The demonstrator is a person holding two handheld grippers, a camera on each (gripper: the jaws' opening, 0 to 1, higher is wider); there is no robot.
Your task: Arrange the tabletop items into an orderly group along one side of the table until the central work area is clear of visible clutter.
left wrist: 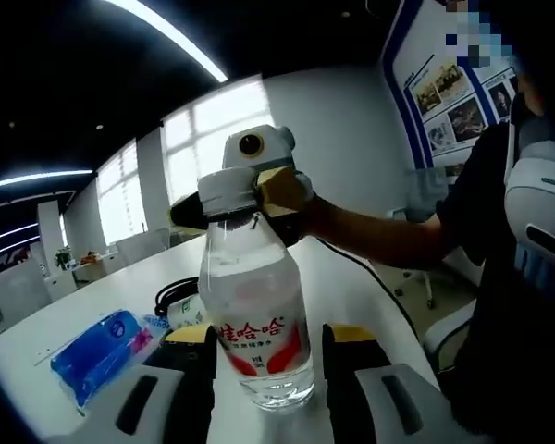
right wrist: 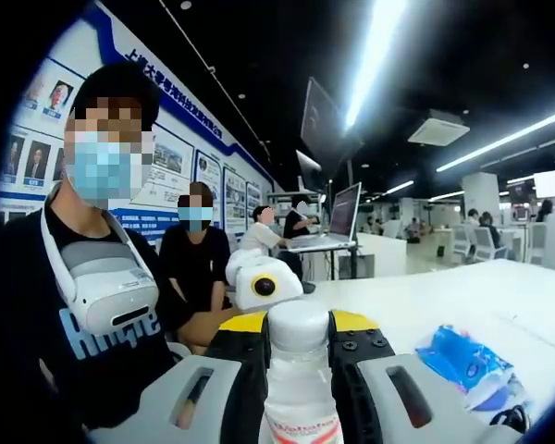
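On the white table (left wrist: 351, 277): a clear plastic water bottle with a red label (left wrist: 259, 324) stands upright.
Left gripper (left wrist: 270, 356): its black jaws with yellow tips sit on each side of the bottle's lower part; I cannot tell if they touch it.
Right gripper (right wrist: 298, 344): its jaws squeeze the bottle's neck, just under the white cap (right wrist: 298, 326).
Blue tissue pack (left wrist: 97, 350): lies flat near the bottle.
Black cable (left wrist: 173, 294): coiled behind the bottle.

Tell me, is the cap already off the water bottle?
No, in the right gripper view the white cap sits on top of the water bottle, between the right tongs.
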